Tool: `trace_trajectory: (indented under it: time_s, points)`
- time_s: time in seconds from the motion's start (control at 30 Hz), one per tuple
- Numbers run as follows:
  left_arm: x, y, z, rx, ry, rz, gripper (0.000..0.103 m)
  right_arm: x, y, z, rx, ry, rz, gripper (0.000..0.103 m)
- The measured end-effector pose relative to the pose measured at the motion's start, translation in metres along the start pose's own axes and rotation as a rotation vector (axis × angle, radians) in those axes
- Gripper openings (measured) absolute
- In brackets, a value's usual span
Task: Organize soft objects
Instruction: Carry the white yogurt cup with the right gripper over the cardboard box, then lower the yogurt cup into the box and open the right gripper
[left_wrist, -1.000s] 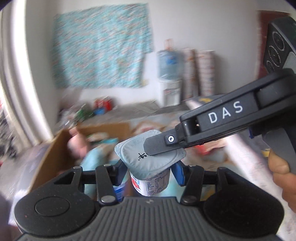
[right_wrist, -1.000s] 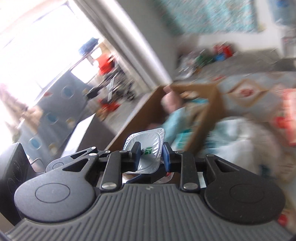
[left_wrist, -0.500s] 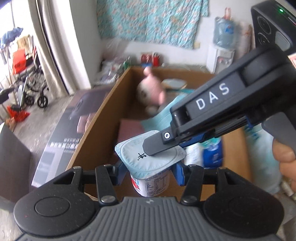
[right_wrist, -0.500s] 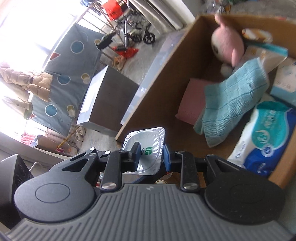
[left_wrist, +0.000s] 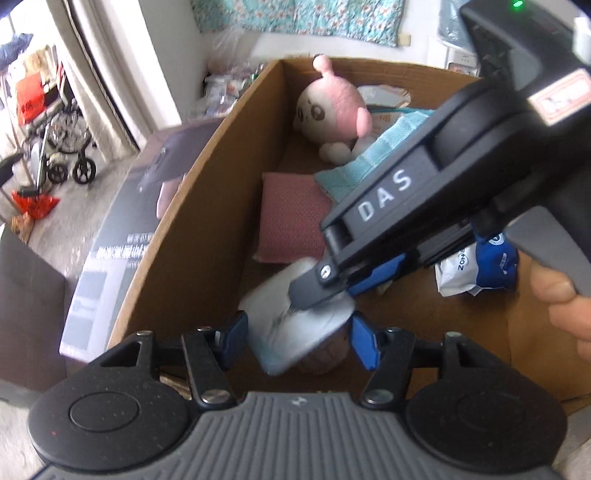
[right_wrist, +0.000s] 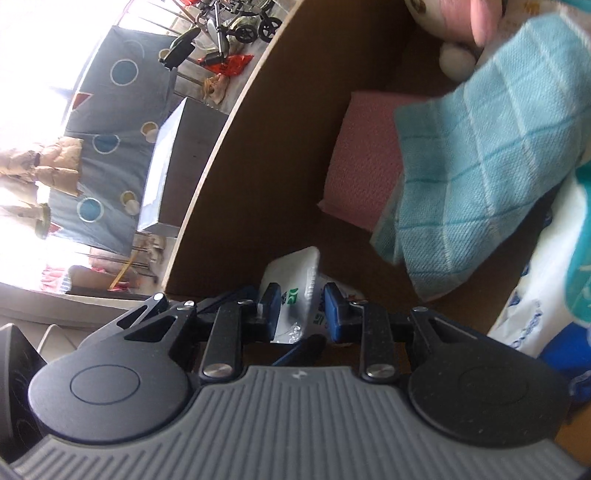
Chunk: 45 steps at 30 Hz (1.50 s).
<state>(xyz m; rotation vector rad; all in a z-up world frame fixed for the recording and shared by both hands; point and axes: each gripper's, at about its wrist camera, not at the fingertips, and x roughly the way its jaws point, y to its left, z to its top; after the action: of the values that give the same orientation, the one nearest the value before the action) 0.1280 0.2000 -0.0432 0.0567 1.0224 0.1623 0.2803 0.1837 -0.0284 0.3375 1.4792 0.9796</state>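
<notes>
A yogurt cup (left_wrist: 288, 325) with a grey foil lid hangs blurred and tilted low over the near end of a brown cardboard box (left_wrist: 207, 177). My left gripper (left_wrist: 299, 343) is opening; the cup sits between its blue pads, which stand apart from it. My right gripper (left_wrist: 325, 284) reaches in from the upper right and pinches the lid's edge. In the right wrist view the right gripper (right_wrist: 301, 312) is shut on the cup's foil lid (right_wrist: 295, 269). Inside the box lie a pink plush toy (left_wrist: 332, 110), a pink cloth (left_wrist: 291, 218) and a teal checked towel (left_wrist: 369, 162).
A blue and white soft pack (left_wrist: 480, 266) lies at the box's right side. A hand (left_wrist: 569, 306) holds the right gripper's handle. Left of the box lies a dark flat carton (left_wrist: 122, 229), with a wheelchair (left_wrist: 62, 147) beyond it by the curtain.
Both grippers have come down with the cup, from above the box to inside its near end. The left jaws have widened and the cup now tilts and blurs.
</notes>
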Motion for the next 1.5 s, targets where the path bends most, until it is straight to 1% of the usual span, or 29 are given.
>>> trace_trajectory:
  time_s: [0.1, 0.23, 0.33, 0.43, 0.57, 0.73, 0.77, 1.0, 1.03, 1.07, 1.13, 1.17, 1.2, 1.27, 1.37, 1.5]
  points:
    - [-0.003, -0.006, 0.002, 0.025, -0.017, 0.000, 0.065, 0.002, 0.006, 0.001, -0.015, -0.007, 0.002, 0.025]
    - [-0.004, -0.013, 0.000, 0.057, -0.038, 0.029, 0.067, 0.005, 0.009, 0.003, -0.022, -0.010, -0.023, 0.025]
    - [-0.003, -0.016, -0.004, 0.056, -0.023, 0.015, 0.070, 0.002, 0.002, 0.004, -0.002, -0.020, -0.021, 0.025]
    - [0.001, -0.018, -0.004, 0.070, 0.009, -0.005, 0.075, -0.001, -0.003, 0.004, -0.001, -0.017, -0.055, 0.025]
    - [0.005, -0.022, -0.002, 0.089, 0.040, 0.023, 0.074, 0.002, -0.006, 0.002, 0.013, 0.025, -0.063, 0.025]
    - [0.014, -0.021, 0.001, 0.119, 0.051, 0.075, 0.066, 0.008, -0.007, 0.005, 0.016, 0.026, -0.031, 0.025]
    - [0.016, -0.021, 0.001, 0.126, 0.055, 0.089, 0.066, 0.009, -0.007, 0.005, 0.016, 0.026, -0.028, 0.025]
    - [0.016, -0.015, 0.004, 0.103, 0.055, 0.097, 0.067, 0.005, -0.006, 0.004, 0.012, 0.000, -0.011, 0.026]
    - [0.015, -0.016, 0.004, 0.102, 0.053, 0.089, 0.069, 0.001, -0.006, 0.003, 0.015, -0.006, -0.008, 0.027]
    - [0.014, -0.017, 0.004, 0.097, 0.048, 0.078, 0.071, -0.004, -0.007, 0.002, 0.019, -0.017, -0.006, 0.030]
    - [0.008, -0.017, 0.002, 0.080, 0.032, 0.051, 0.078, -0.016, -0.006, -0.002, 0.013, -0.053, -0.004, 0.037]
    - [0.004, -0.017, 0.002, 0.073, 0.021, 0.041, 0.079, -0.024, -0.005, -0.004, 0.007, -0.073, -0.005, 0.043]
    - [0.000, -0.018, 0.001, 0.067, 0.010, 0.039, 0.081, -0.032, -0.005, -0.007, -0.001, -0.095, -0.005, 0.046]
    - [-0.009, -0.020, -0.001, 0.061, -0.015, 0.048, 0.082, -0.052, -0.004, -0.015, -0.012, -0.139, -0.003, 0.048]
    - [-0.024, -0.021, -0.006, 0.043, -0.069, 0.043, 0.084, -0.087, -0.005, -0.029, -0.032, -0.203, -0.003, 0.051]
    - [-0.054, -0.026, -0.012, 0.009, -0.154, 0.025, 0.084, -0.147, -0.009, -0.058, -0.073, -0.292, -0.025, 0.054]
